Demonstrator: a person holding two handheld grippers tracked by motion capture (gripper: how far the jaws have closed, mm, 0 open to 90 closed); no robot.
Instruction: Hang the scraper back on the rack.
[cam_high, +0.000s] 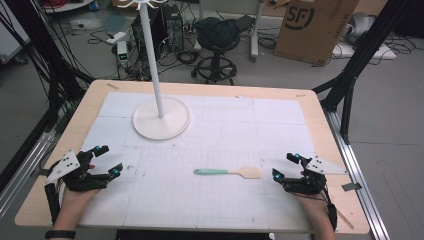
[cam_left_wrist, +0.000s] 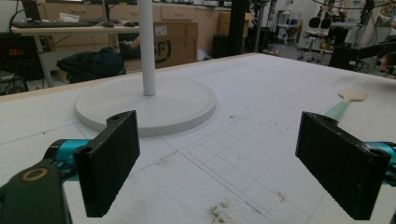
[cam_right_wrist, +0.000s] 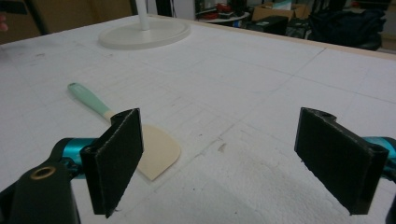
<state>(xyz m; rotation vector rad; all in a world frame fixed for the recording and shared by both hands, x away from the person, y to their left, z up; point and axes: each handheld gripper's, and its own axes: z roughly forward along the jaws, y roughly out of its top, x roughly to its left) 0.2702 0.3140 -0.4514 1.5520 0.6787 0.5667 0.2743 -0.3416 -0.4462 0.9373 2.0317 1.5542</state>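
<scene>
— Near the front middle of the table (cam_high: 60, 150), the spatula (cam_high: 228, 172) lies flat on the white gridded mat, its mint-green handle pointing toward the person's left and its cream blade toward the right. Nothing touches it.

— And the closer tool?

— The right gripper (cam_high: 283, 167) sits just beside the blade end, jaws spread wide with nothing between them. In the right gripper view the blade (cam_right_wrist: 159, 151) lies a little ahead of one black jaw and off to that side, so the gripper seems lined up short of it rather than around it.

— Why stand off like that?

— Probably to leave room for a clean approach; a thin blade flat on the mat gives little edge to pinch, so the handle looks the better place to take it.

— The other hand?

— The left gripper (cam_high: 111, 160) rests well apart at the table's left edge, jaws likewise wide and holding nothing. Its own view looks across the mat, the spatula (cam_left_wrist: 345, 103) far off near one jaw.

— Anything beyond?

— A white stand (cam_high: 161, 117), round base and upright pole, stands farther back on the mat, well apart from the spatula. It may be where the tool is meant to hang, though that is a guess.
</scene>
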